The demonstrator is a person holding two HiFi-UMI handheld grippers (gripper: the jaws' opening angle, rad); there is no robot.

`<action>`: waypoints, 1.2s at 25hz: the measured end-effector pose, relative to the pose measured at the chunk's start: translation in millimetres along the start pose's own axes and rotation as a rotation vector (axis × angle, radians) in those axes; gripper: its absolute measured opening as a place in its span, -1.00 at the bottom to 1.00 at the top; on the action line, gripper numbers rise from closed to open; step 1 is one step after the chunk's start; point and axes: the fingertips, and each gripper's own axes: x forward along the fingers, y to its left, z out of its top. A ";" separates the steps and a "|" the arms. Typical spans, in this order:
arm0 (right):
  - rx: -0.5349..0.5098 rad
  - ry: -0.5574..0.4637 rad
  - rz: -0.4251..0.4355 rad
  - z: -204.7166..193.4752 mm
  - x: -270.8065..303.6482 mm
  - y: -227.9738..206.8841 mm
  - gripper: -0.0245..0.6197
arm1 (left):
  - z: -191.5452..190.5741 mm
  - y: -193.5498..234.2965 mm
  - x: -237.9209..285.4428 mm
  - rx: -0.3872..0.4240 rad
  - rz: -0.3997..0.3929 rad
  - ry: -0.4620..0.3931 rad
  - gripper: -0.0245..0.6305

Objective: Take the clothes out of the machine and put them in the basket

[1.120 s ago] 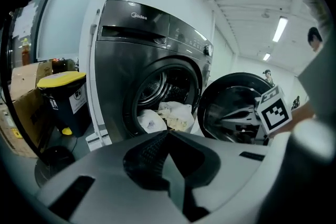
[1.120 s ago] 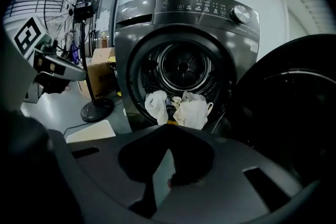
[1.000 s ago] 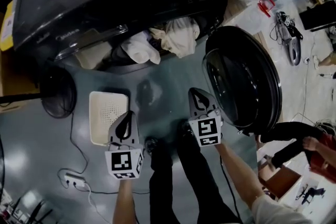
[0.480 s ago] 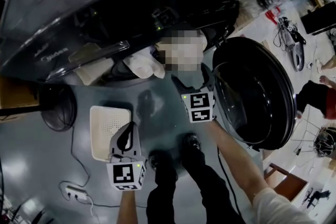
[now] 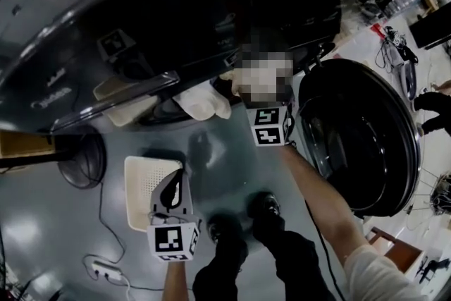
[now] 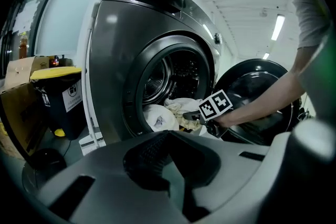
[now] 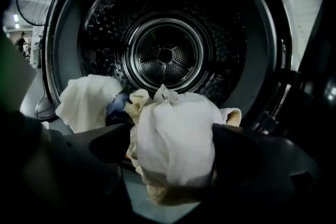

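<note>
The floor (image 5: pixel 211 151) is smooth, grey-green and glossy, with soft reflections. A round black fan (image 5: pixel 81 162) stands on it at the left, and a white power strip (image 5: pixel 106 270) lies near left with its cable trailing. In the left gripper view a black bin (image 6: pixel 58 99) with a yellow lid stands far left beside a cardboard box (image 6: pixel 16 107), long tube lights (image 6: pixel 277 27) shine on a white ceiling, and at the right the paler floor carries clutter too small to tell.
</note>
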 end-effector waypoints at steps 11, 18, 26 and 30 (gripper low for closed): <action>-0.168 0.072 -0.126 -21.9 24.2 -11.0 0.22 | -2.2 5.5 10.3 0.011 0.029 -0.022 -0.87; -0.114 0.122 -0.062 -23.0 17.5 -10.4 -0.49 | -2.2 -2.7 3.6 0.004 0.032 -0.046 -0.87; 0.002 0.126 0.002 -3.0 -23.2 -12.1 -0.57 | 17.8 -19.1 -21.5 -0.016 0.026 -0.032 -0.86; 0.037 0.097 0.012 8.5 -59.4 -12.5 -0.57 | 29.4 -27.4 -39.8 -0.024 0.029 -0.035 -0.87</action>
